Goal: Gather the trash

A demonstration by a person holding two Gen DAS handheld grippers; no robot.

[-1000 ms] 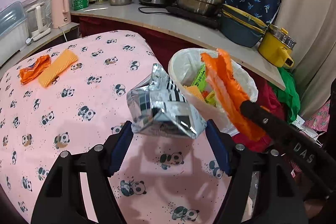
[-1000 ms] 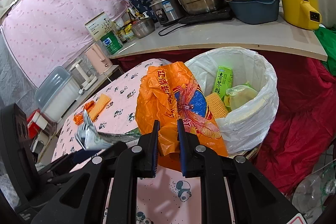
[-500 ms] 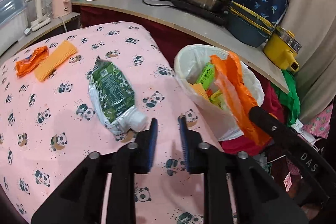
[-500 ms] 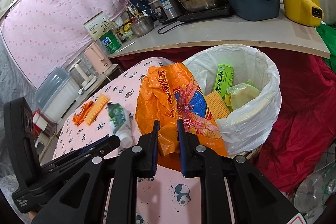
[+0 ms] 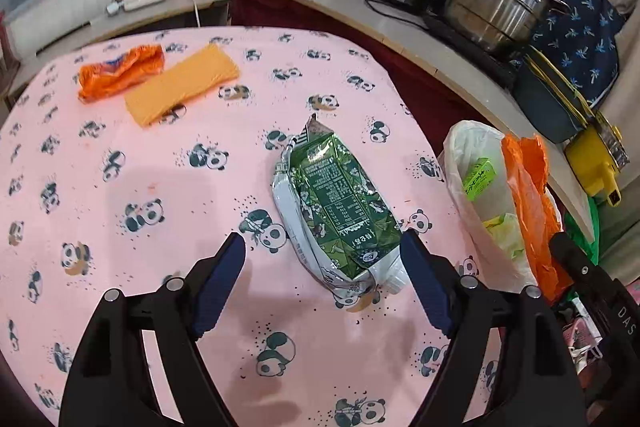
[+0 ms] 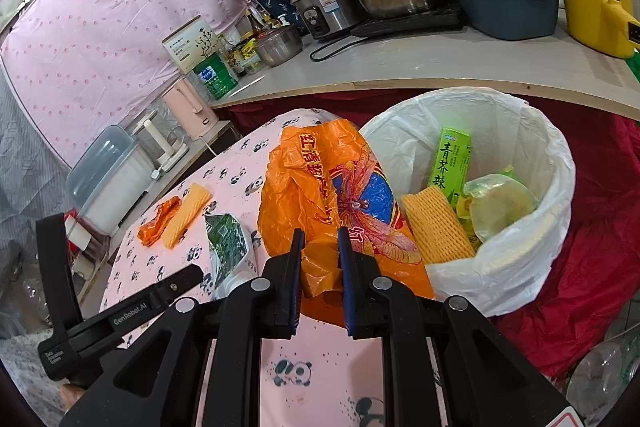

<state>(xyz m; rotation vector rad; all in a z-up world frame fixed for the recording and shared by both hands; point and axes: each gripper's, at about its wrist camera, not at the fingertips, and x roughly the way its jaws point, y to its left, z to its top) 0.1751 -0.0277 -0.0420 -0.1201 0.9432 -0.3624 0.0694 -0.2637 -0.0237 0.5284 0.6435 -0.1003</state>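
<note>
Lying flattened between spread left fingers [image 5: 219, 283], green carton [image 5: 340, 203]; right fingers [image 6: 352, 279] pinching orange bag [image 6: 320, 195]

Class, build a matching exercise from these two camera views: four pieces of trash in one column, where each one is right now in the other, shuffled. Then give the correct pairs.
Things
1. green carton
2. orange bag
3. green tea box
4. orange sponge

Places
A. standing inside the white-lined bin
B. pinched in the right gripper
C. lying on the tablecloth between the open left gripper's fingers
D. lying beside a crumpled orange wrapper

Pairs: 1-C, 2-B, 3-A, 4-D
</note>
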